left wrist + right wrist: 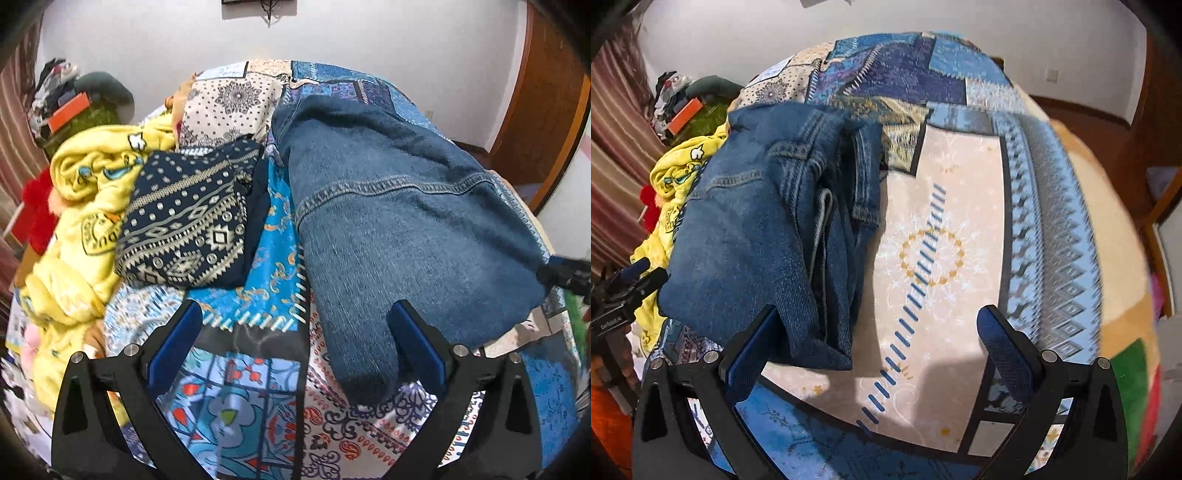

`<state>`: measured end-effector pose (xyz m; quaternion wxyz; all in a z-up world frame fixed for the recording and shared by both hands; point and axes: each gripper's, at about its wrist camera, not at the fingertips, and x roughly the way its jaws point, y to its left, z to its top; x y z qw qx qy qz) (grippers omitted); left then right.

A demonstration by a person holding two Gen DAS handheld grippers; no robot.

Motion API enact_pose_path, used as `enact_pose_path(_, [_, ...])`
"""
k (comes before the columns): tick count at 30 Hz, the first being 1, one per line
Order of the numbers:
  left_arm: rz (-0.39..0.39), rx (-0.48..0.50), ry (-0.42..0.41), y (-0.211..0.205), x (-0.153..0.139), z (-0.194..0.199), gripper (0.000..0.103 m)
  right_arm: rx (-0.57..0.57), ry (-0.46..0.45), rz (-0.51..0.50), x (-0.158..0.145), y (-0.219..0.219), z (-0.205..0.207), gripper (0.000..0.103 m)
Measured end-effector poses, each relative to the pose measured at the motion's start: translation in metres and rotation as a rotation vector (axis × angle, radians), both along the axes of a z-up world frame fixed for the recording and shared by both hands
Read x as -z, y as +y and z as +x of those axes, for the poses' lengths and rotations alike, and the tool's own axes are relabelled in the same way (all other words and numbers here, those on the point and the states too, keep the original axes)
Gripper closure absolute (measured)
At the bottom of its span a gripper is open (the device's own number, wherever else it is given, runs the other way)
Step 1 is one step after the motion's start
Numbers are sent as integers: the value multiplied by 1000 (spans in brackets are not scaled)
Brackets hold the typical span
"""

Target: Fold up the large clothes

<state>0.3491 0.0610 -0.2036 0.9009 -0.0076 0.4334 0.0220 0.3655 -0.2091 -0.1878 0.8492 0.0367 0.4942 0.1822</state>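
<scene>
Left wrist view shows your left gripper (295,332) with its jaws spread wide and empty above the patchwork bedspread (236,398), the near end of the folded jeans (399,229) lying just inside its right finger. Beside the jeans sit a navy patterned garment (192,229) and a yellow blanket (81,206). Your right gripper (875,332) is likewise apart, the jeans' (753,236) corner by its left finger.
</scene>
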Motion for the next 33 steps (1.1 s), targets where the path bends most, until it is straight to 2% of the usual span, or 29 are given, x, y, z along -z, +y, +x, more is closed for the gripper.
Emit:
enact_pose_path(3, [-3, 7, -15, 2, -5, 8, 1, -8, -28, 11, -12, 5, 9, 0])
enact_pose_path(8, [-53, 11, -7, 10, -8, 34, 1, -36, -26, 43, -13, 19, 31, 0])
enact_pose_path(11, [-172, 38, 50, 19, 1, 57, 1, -72, 5, 67, -5, 32, 46, 0])
enact_pose_path(13, [-298, 55, 127, 27, 14, 77, 1, -97, 47, 75, 7, 41, 59, 0])
enact_pose_path(15, [-394, 63, 163, 34, 24, 90, 1, -107, 90, 80, 21, 46, 73, 0])
enact_pose_path(18, [-450, 55, 199, 40, 36, 108, 1, -113, 135, 115, 32, 46, 86, 0])
enact_pose_path(24, [-603, 104, 276, 38, 59, 135, 1, -166, 221, 240, 48, 44, 116, 0])
enact_pose_path(26, [-620, 120, 283, 37, 64, 141, 1, -172, 258, 277, 54, 45, 125, 0])
enact_pose_path(32, [-681, 124, 288, 37, 69, 145, 3, -184, 223, 268, 48, 54, 124, 0])
enact_pose_path(33, [-686, 128, 285, 36, 67, 145, 8, -187, 214, 268, 46, 56, 121, 6])
